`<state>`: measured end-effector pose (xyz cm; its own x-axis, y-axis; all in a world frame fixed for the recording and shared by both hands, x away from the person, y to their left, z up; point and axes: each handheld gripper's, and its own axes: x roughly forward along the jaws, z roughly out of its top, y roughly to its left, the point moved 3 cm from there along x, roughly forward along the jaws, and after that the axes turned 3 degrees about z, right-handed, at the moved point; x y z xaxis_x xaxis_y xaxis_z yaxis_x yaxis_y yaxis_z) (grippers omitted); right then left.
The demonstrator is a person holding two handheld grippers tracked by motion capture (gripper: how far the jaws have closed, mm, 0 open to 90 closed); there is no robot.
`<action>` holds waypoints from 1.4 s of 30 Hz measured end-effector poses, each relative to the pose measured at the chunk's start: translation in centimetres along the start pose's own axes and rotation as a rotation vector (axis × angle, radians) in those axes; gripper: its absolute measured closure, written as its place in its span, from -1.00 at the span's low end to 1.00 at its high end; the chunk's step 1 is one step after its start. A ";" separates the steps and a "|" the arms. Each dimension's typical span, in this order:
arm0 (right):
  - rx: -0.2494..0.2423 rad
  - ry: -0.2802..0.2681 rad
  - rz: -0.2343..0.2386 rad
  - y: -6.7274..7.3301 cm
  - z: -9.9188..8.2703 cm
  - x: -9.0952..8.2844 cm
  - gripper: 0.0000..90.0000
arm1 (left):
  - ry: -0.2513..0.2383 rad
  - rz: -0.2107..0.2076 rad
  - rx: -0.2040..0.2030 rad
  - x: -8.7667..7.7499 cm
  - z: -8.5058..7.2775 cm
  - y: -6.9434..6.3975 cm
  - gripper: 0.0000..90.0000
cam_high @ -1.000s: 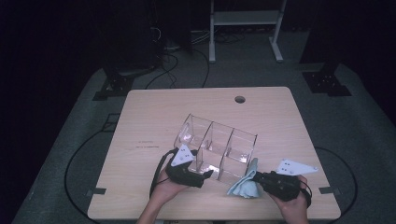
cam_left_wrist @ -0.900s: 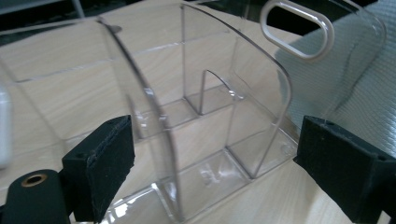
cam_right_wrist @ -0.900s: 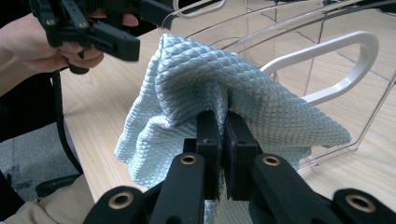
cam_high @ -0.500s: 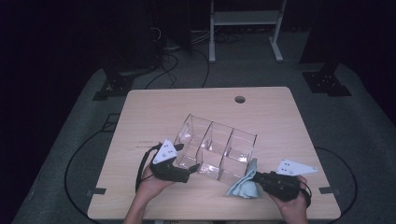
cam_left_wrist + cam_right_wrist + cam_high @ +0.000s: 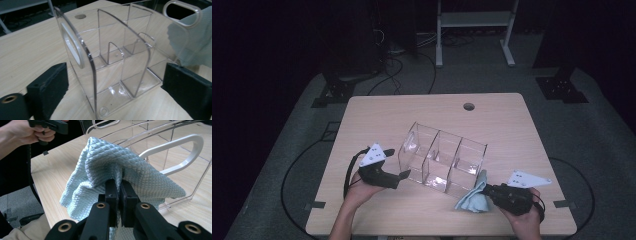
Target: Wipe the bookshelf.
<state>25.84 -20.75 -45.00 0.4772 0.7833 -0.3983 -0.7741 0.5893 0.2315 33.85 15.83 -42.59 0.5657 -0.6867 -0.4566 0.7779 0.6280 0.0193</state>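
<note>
— Which step is this?

— Wiping the clear organizer point(image 5: 443, 162), I'd judge. It sits near the middle of the table point(image 5: 377, 115), and the right gripper point(image 5: 492, 192) holds its jaws clamped on a pale blue cloth point(image 5: 473, 199) that lies against the organizer's near right end.

— And the left gripper point(image 5: 404, 175)?

— Its jaws have just been opening; they stand wide apart at the organizer's left end, and in the left gripper view the end wall sits between the pads without being pressed (so no grip there now).

— What does the next move call for?

— Probably a fresh steadying hold on that left wall, then the cloth drawn across a panel. Whether the cloth touches the plastic or only leans near it, I can't quite tell in this dim light.

— The surroundings?

— A light wood table with a cable hole point(image 5: 469, 106) at the far edge, grey carpet, cables and a white stand point(image 5: 474, 20) in the dark beyond.
</note>
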 end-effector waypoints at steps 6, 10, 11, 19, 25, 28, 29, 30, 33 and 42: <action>0.000 0.005 -0.002 0.0 -0.2 -0.1 0.90 | 0.028 -0.035 0.001 2.0 -0.2 0.8 -0.93; -0.014 0.000 0.003 0.2 -0.2 -0.1 0.90 | 0.042 -0.052 -0.005 2.8 0.3 0.9 -0.93; -0.015 0.001 0.005 0.3 -0.2 -0.1 0.90 | 0.040 -0.056 -0.003 3.0 0.4 0.9 -0.93; -0.013 0.007 -0.001 0.5 -0.2 0.0 0.90 | 0.039 -0.088 0.000 4.3 0.6 0.8 -0.90; -0.012 0.010 -0.013 -0.1 0.2 0.3 0.91 | 0.018 -0.097 -0.001 3.7 0.5 0.9 -0.86; -0.015 0.015 -0.022 -0.5 0.5 0.6 0.91 | 0.012 -0.092 0.008 3.3 0.5 0.9 -0.85; -0.014 0.016 -0.024 -0.7 0.7 0.7 0.91 | 0.014 -0.091 0.009 3.2 0.5 1.0 -0.85; -0.014 0.015 -0.029 -0.9 0.8 0.8 0.91 | 0.013 -0.090 0.008 3.1 0.5 1.0 -0.85; 0.000 0.011 -0.035 -1.4 0.9 0.9 0.91 | 0.001 -0.090 0.000 3.1 0.5 1.2 -0.85; 0.010 0.010 -0.009 -0.9 0.7 0.3 0.91 | -0.002 -0.096 -0.027 4.3 0.7 1.2 -0.86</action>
<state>27.04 -20.89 -44.71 0.4802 0.7760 -0.4089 -0.7653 0.5984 0.2370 37.44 13.34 -43.94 0.4894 -0.7448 -0.4536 0.8209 0.5690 -0.0484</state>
